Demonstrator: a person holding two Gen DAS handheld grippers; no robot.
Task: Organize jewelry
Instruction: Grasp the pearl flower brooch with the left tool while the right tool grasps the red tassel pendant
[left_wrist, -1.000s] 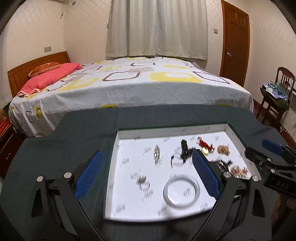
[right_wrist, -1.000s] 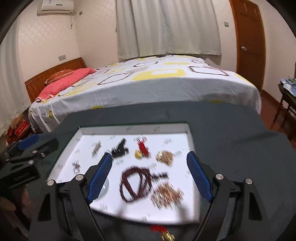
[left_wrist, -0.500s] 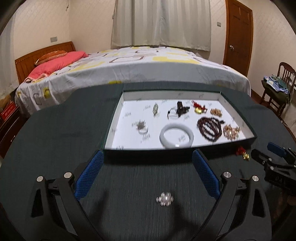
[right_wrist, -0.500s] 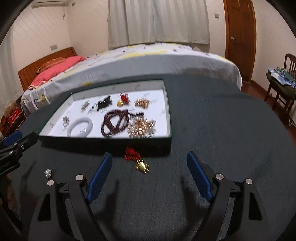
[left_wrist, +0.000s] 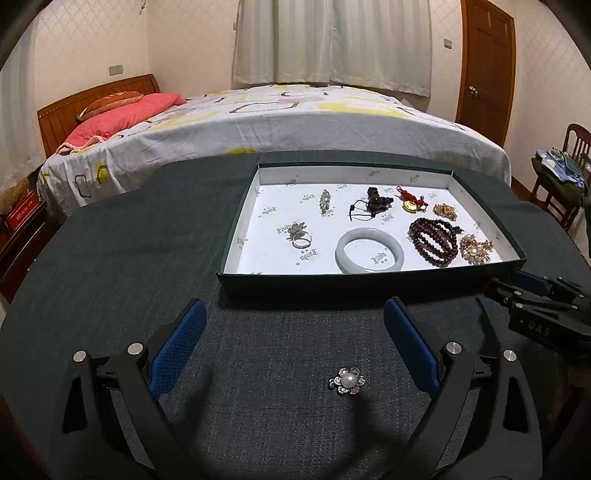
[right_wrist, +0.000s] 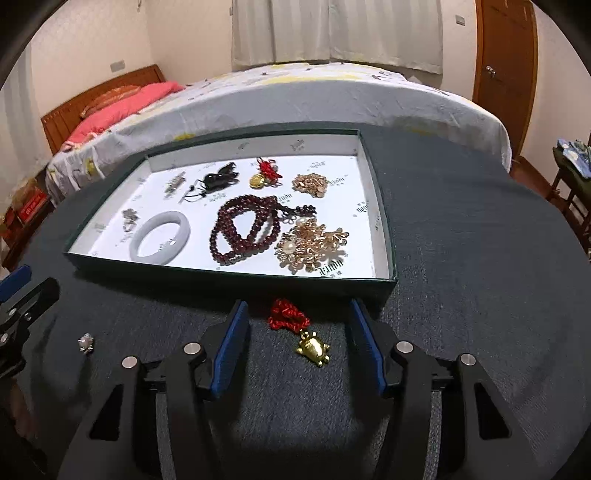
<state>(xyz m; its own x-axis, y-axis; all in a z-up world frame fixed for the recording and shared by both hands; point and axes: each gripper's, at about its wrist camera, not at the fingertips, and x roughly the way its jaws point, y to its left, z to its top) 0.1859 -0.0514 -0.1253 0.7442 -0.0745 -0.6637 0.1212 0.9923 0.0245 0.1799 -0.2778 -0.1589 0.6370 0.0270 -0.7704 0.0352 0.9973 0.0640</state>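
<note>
A dark green tray (left_wrist: 369, 282) with a white lining holds a pale bangle (left_wrist: 368, 251), a dark red bead bracelet (right_wrist: 245, 229), gold brooches, a ring and other pieces. On the dark cloth in front of it lies a pearl flower brooch (left_wrist: 347, 380), just behind and inside the right finger of my left gripper (left_wrist: 294, 306), which is open and empty. A red-knot charm with a gold turtle (right_wrist: 300, 330) lies between the fingers of my right gripper (right_wrist: 298, 306). Its jaws are closing, and the pads stand clear of the charm on both sides.
The table is round and covered in dark cloth (right_wrist: 480, 258). A bed (left_wrist: 295, 122) stands close behind it. A wooden chair with clothes (left_wrist: 565, 177) is at the far right, by a brown door (left_wrist: 487, 62). The right gripper's tip (left_wrist: 535, 295) shows beside the tray's near right corner.
Both grippers have drawn back from over the tray and sunk toward the cloth in front of it. The right jaws have narrowed around the red-knot charm. The pearl brooch has come into the left view.
</note>
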